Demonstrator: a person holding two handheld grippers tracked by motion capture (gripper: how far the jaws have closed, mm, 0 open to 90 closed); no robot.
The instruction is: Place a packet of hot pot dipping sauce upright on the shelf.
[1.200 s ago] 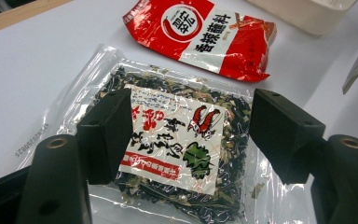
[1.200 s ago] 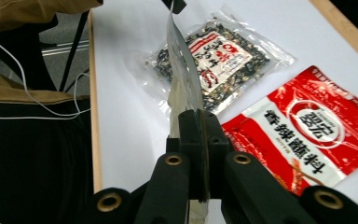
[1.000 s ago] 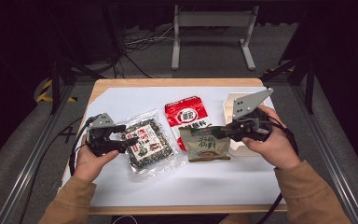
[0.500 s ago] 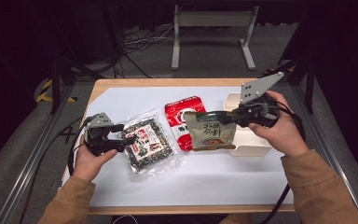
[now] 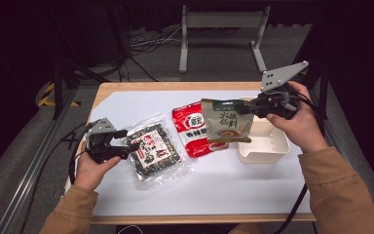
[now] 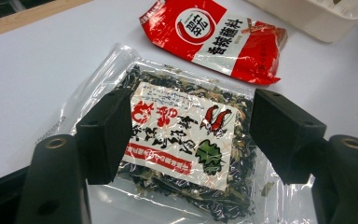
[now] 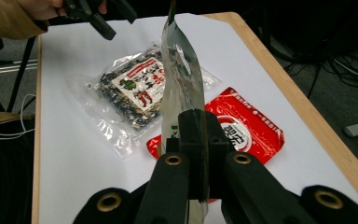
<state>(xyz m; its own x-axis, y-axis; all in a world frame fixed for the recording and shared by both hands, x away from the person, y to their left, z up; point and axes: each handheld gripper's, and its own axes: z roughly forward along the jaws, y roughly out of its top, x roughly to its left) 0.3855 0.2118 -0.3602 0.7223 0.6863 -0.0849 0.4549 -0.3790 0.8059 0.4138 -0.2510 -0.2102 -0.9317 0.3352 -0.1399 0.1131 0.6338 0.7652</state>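
My right hand is raised above the right side of the table, wrist level, with my right gripper pointing left across the table. Its jaws are clamped tight on the edge of the green packet, which hangs in the air, off the table, in front of the white tray and partly over the red packet. In the right gripper view the green packet stands on edge, pinched between the two black jaws, with the red packet and the clear bag of dried greens lying flat below it.

My left hand rests low at the left side of the table, forearm coming in from the bottom edge. My left gripper points right, at the clear bag of dried greens. In the left gripper view its jaws stand wide apart, one on each side of the bag, and I cannot see either pad pressing on it.

The white tray sits on the right of the table, just beside the red packet. What I can see of its inside is bare white, with low ribs along one wall; the hanging green packet hides its near left corner.
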